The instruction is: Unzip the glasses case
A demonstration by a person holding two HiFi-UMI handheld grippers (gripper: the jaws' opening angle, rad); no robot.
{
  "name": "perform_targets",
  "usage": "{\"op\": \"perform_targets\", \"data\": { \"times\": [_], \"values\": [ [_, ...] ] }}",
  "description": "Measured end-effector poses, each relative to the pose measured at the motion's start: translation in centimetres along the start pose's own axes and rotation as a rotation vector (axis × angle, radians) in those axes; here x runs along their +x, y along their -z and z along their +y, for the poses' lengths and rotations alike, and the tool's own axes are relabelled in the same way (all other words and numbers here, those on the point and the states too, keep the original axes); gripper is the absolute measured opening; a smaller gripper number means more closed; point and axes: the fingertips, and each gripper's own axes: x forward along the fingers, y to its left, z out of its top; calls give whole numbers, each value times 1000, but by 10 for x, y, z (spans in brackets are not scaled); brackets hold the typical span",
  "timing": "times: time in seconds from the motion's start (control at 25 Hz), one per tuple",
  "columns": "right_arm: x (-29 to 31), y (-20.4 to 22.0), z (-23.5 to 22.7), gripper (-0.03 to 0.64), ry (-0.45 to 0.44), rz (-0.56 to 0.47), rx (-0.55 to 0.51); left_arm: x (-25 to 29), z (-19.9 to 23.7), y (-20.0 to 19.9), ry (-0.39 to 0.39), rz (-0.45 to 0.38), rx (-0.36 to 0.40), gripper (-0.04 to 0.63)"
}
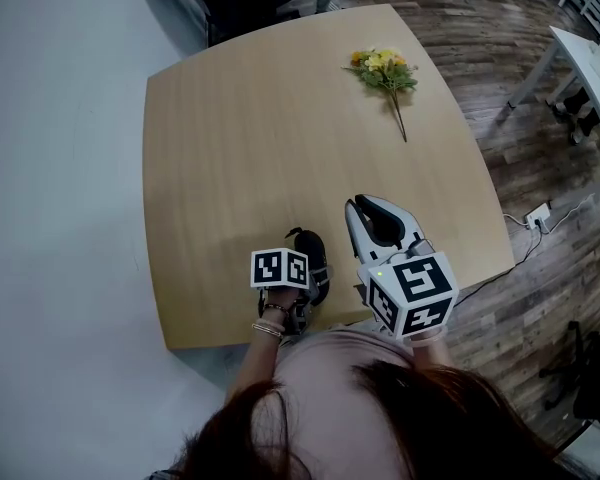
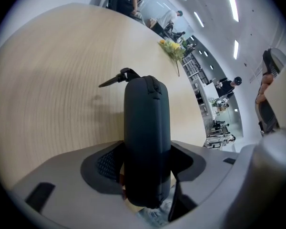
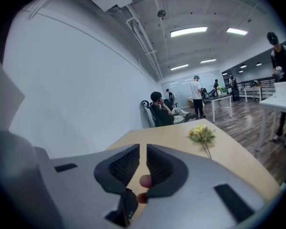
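Left gripper (image 2: 147, 154) - jaws clamped on dark glasses case (image 2: 147, 113), case pointing away, black pull tab (image 2: 118, 78) sticking out left at far end. Case sits over near edge of wooden table (image 1: 250, 128). Right gripper (image 3: 143, 159) just right of it, raised - jaws almost together, thin slit, nothing gripped. Yellow flowers (image 1: 383, 71) at far right of table.

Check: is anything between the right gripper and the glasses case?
Nothing visible. The left gripper clamps the glasses case; the right gripper hangs beside it, jaws nearly together. The flowers lie far across the table.
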Motion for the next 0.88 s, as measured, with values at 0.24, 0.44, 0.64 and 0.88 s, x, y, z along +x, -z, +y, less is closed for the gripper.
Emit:
{"op": "perform_targets", "data": {
  "times": [0.24,0.44,0.64,0.88],
  "values": [
    [-3,-1,-5,48,-2,-11,13,-2,0,0,16,-27,-5,268],
    [-7,0,-9,48,-4,-7,21,-10,4,-2,5,-80,-20,267],
    [-7,3,-6,48,-36,-2,48,-22,9,-17,-14,-173,-27,267],
    [-11,6,-2,48,-44,4,39,-42,2,-30,5,-267,-26,267]
  ]
}}
